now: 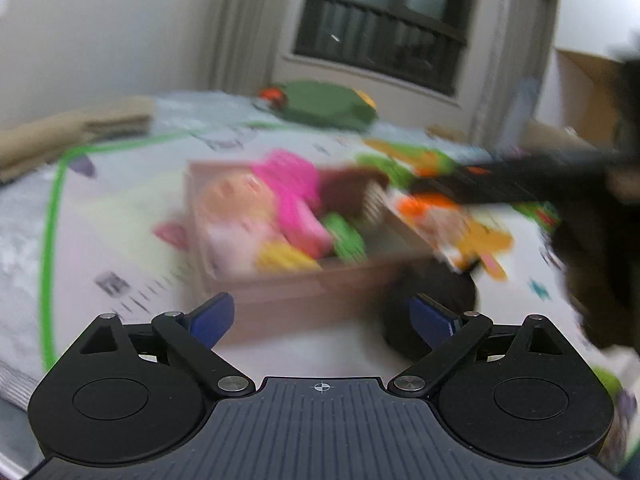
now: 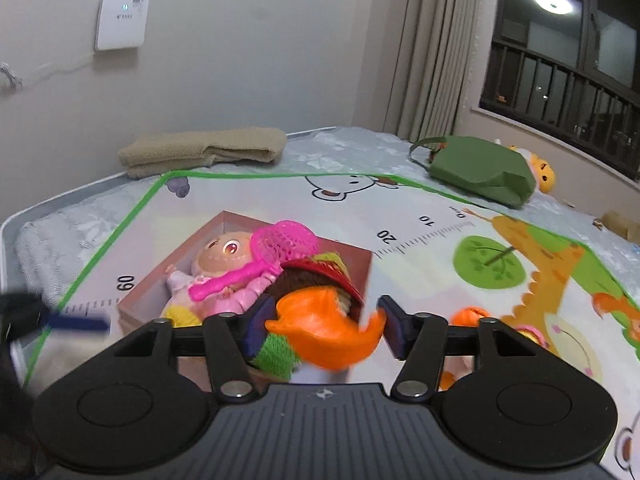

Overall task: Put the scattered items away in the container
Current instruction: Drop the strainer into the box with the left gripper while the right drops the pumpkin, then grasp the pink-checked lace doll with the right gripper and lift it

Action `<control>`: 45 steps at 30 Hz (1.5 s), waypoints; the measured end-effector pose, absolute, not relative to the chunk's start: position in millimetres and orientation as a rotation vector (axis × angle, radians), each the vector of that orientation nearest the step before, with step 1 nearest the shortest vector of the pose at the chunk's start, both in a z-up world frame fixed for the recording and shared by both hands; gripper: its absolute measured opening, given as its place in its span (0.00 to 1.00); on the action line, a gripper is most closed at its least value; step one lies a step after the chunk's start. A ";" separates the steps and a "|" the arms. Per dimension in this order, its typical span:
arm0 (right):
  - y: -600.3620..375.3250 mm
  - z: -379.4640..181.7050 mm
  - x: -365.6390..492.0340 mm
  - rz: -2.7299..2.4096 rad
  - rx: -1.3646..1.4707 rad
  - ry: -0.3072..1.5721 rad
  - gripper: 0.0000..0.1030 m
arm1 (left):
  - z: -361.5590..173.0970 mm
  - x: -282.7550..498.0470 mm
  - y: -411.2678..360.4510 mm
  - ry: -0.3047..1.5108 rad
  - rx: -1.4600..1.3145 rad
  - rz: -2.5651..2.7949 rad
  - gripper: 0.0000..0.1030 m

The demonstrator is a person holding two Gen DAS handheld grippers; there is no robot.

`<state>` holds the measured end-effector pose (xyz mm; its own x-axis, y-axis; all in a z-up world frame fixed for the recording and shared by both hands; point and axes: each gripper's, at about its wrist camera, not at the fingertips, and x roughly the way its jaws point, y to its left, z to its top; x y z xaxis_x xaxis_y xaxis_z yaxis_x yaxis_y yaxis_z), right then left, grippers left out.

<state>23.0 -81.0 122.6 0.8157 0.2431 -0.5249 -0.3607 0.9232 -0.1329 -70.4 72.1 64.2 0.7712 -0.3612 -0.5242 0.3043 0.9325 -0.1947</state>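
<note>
A pink cardboard box (image 2: 138,298) (image 1: 304,286) sits on the play mat and holds a doll (image 2: 218,256), a pink toy net (image 2: 280,246) and knitted toys. My right gripper (image 2: 320,326) is over the box's near right corner, its jaws apart. An orange toy (image 2: 332,332) sits between the fingers and looks blurred, so contact is unclear. My left gripper (image 1: 322,318) is open and empty, in front of the box. A black round object (image 1: 432,304) lies beside the box by the left gripper's right finger. The left wrist view is motion-blurred.
A folded beige towel (image 2: 204,150) lies at the mat's far edge by the wall. A green bag (image 2: 480,170) with a yellow plush toy (image 2: 542,172) lies far right under the window. Another orange toy (image 2: 468,316) lies on the colourful mat (image 2: 440,240) right of the box.
</note>
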 end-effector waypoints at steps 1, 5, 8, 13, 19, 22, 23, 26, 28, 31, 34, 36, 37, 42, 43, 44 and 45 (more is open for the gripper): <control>-79.3 120.3 27.1 0.324 -0.227 0.528 0.72 | 59.8 -70.5 67.8 0.605 -0.095 -0.378 0.95; -86.1 116.4 26.0 0.320 -0.217 0.529 0.72 | 49.2 -68.3 53.9 0.643 -0.091 -0.420 0.95; -106.8 112.6 27.5 0.258 -0.214 0.533 0.72 | 47.6 -63.6 48.0 0.641 -0.096 -0.441 0.95; -163.2 97.5 53.6 0.100 -0.149 0.577 0.72 | 47.0 -55.5 43.0 0.641 -0.116 -0.476 0.96; -220.2 65.0 105.1 -0.044 -0.045 0.615 0.84 | 42.2 -47.2 35.7 0.668 -0.130 -0.525 0.97; -228.6 48.1 124.4 -0.036 -0.002 0.658 0.76 | 40.4 -44.9 33.1 0.671 -0.122 -0.531 0.97; -227.0 45.0 128.0 -0.025 0.006 0.667 0.61 | 39.6 -44.6 32.6 0.673 -0.119 -0.532 0.97; -215.2 42.5 133.1 0.009 0.017 0.712 0.22 | 37.5 -45.4 30.1 0.686 -0.105 -0.528 0.97; -210.4 46.6 124.0 0.022 0.015 0.708 0.20 | 38.0 -46.4 26.6 0.686 -0.091 -0.530 0.97; -207.8 57.7 98.3 0.050 0.015 0.690 0.18 | 41.0 -48.9 18.7 0.676 -0.064 -0.544 0.97; -208.9 69.8 66.2 0.075 0.024 0.681 0.18 | 42.6 -50.9 8.8 0.669 -0.040 -0.552 0.97; -210.0 75.4 43.7 0.087 0.019 0.676 0.18 | 40.8 -49.1 0.4 0.667 -0.023 -0.551 0.97; -211.1 77.1 32.3 0.091 0.020 0.675 0.18 | 39.5 -47.2 -4.0 0.666 -0.012 -0.548 0.97; -213.9 73.9 -15.1 0.092 0.006 0.691 0.18 | 32.7 -32.5 -30.9 0.656 0.056 -0.513 0.97; -214.2 72.0 -22.8 0.088 -0.006 0.693 0.18 | 33.1 -31.0 -34.3 0.654 0.059 -0.503 0.97; -214.6 70.8 -29.6 0.085 -0.019 0.692 0.18 | 33.9 -30.3 -36.4 0.654 0.058 -0.497 0.97; -215.2 70.6 -35.2 0.084 -0.028 0.689 0.18 | 35.2 -31.0 -37.5 0.654 0.058 -0.495 0.97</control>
